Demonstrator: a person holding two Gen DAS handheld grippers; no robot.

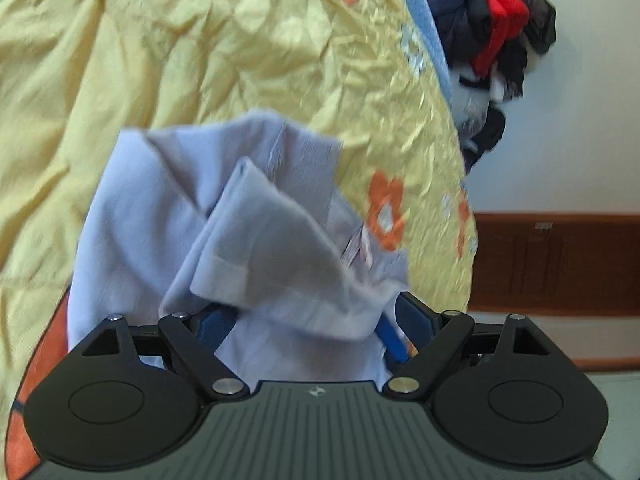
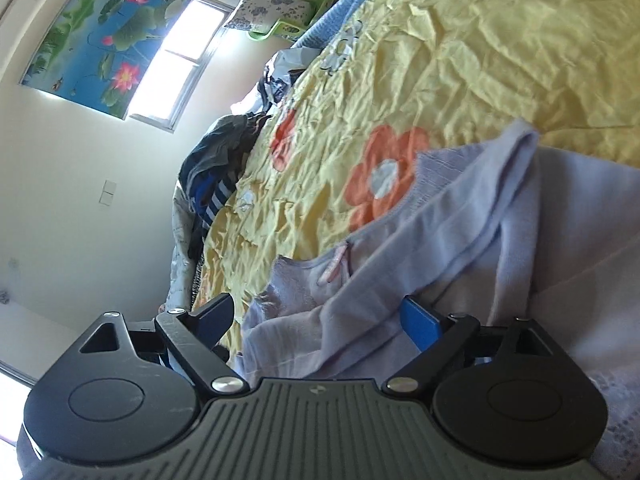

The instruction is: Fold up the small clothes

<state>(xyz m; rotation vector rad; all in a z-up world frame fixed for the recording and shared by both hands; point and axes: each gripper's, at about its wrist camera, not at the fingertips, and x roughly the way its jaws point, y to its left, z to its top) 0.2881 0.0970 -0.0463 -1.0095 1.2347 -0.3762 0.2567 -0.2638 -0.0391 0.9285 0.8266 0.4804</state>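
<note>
A small pale lavender garment [image 1: 192, 216] lies crumpled on a yellow bedspread [image 1: 200, 40] with orange flowers. My left gripper [image 1: 308, 320] has its blue fingers [image 1: 214, 326] spread apart, with a folded bunch of the garment lying between them and over them. In the right wrist view the same garment [image 2: 460, 248] drapes across my right gripper [image 2: 320, 316], whose fingers [image 2: 420, 320] also stand apart with cloth between them. The fingertips of both grippers are hidden by cloth.
A pile of dark, red and blue clothes [image 1: 488, 32] sits at the far edge of the bed. A wooden bed frame [image 1: 560, 264] is at right. In the right wrist view, more clothes [image 2: 224, 168] and a green box [image 2: 304, 4] line the bed's edge by a window [image 2: 180, 60].
</note>
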